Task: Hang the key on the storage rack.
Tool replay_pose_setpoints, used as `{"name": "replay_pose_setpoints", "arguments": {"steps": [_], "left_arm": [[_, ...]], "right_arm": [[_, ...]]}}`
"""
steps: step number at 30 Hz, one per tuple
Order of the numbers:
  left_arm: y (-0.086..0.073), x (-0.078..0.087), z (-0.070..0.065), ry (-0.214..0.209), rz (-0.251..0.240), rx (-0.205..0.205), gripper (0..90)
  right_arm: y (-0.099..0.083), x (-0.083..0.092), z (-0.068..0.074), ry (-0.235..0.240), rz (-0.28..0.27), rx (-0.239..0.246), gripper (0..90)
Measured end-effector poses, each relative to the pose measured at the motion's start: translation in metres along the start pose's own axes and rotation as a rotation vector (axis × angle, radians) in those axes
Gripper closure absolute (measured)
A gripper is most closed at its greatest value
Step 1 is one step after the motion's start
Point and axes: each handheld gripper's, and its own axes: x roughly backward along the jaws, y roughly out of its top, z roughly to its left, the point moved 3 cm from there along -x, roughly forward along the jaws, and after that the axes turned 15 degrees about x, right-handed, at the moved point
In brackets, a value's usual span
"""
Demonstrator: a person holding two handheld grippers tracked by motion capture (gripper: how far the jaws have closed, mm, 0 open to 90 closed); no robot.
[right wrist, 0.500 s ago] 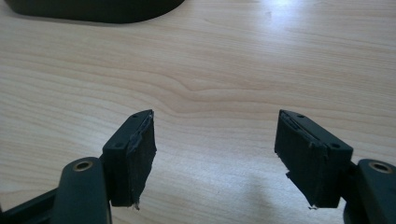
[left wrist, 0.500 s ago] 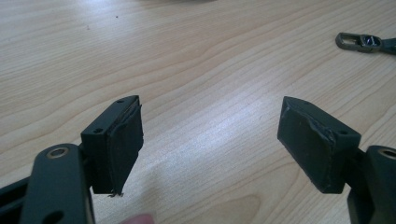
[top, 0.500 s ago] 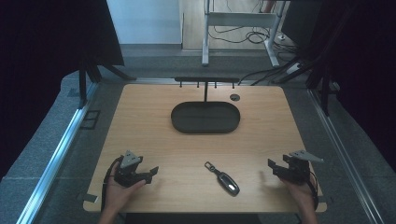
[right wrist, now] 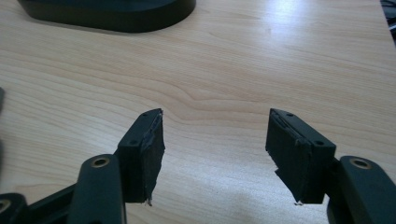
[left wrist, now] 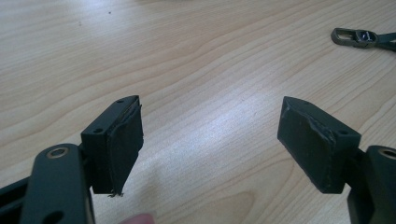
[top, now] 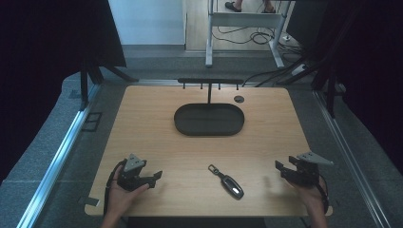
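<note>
A dark car key fob with a metal clip lies near the front middle of the wooden table; its clip end shows at the top right of the left gripper view. My left gripper rests at the front left, held by a hand, jaws open with bare wood between them. At the front right my right gripper is open too, nothing between its pads. A black oval tray sits at the table's centre back, its edge also in the right gripper view.
A thin black rack with small hooks stands behind the tray, and a round black grommet is set in the table at the back right. Metal rails run along both sides of the table. Cables lie on the floor beyond.
</note>
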Motion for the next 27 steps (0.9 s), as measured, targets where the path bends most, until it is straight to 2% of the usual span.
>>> {"name": "replay_pose_setpoints", "arguments": {"steps": [1,4,8,15,16,21,22,27], "left_arm": [[0.0,0.0,0.0,-0.004,0.0,0.003,23.3],[0.001,0.0,0.0,-0.003,0.002,0.001,23.4],[0.002,-0.001,-0.001,-0.003,0.0,0.004,23.4],[0.002,0.001,-0.001,-0.006,-0.004,0.004,23.4],[0.002,0.002,-0.001,-0.008,-0.006,0.005,23.4],[0.003,0.002,-0.001,-0.009,-0.008,0.008,23.5],[0.002,0.002,-0.001,-0.009,-0.007,0.009,23.4],[0.001,0.001,0.0,-0.008,-0.002,0.01,23.5]], "right_arm": [[0.001,0.002,0.0,0.023,-0.005,-0.012,38.1],[0.003,0.002,0.0,0.04,-0.003,-0.009,38.3],[0.014,0.002,0.004,0.089,-0.005,0.001,38.5],[0.033,0.006,0.006,0.108,0.02,0.01,33.8],[0.04,0.006,0.007,0.124,0.032,0.019,33.7],[0.052,0.007,0.011,0.148,0.048,0.047,33.7],[0.059,0.007,0.015,0.164,0.056,0.072,34.5],[0.073,0.007,0.025,0.198,0.07,0.114,36.9]]}}
